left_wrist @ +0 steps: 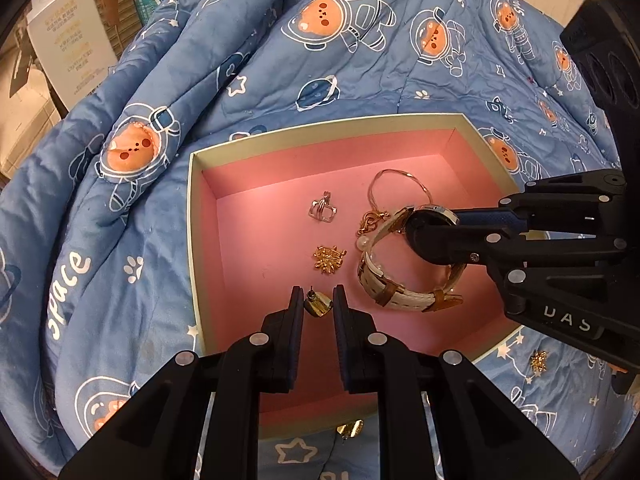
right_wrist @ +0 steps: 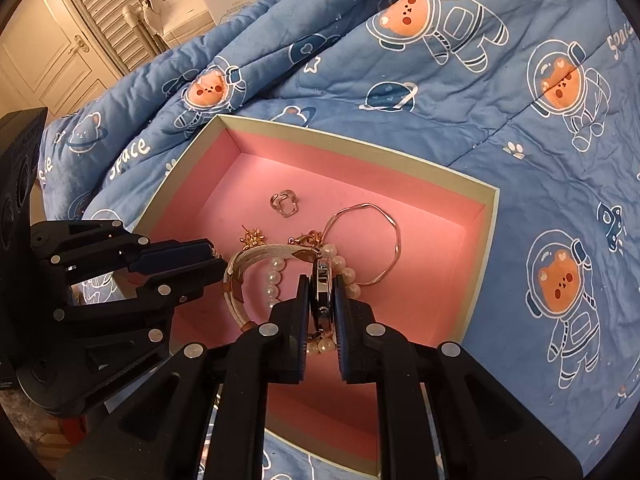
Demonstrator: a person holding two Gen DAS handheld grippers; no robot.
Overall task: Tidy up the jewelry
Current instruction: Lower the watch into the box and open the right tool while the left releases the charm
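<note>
1. Your right gripper [right_wrist: 322, 300] is clamped on the watch [right_wrist: 321, 288] by its case, which stands on edge between the pads; the pale strap [left_wrist: 404, 292] loops out toward your left gripper.
2. Your left gripper [left_wrist: 318, 306] holds a gold heart earring [left_wrist: 318, 305] in a narrow pinch, just inside the box's near edge.
3. Both loads hang over the pink floor of the box [left_wrist: 192, 200], the watch near its right wall, above the pearl bracelet [right_wrist: 276, 280] and beside the thin bangle [right_wrist: 380, 236].
4. The watch's strap loop lies across the box, so I judge a straight drop fits, though it would land on the pearls.
5. The flower earring [left_wrist: 329, 259] and ring [left_wrist: 323, 208] lie ahead of your left gripper; a second flower earring [left_wrist: 539, 361] waits on the blanket [left_wrist: 120, 240] off the box's near right corner, closer to your right hand.
</note>
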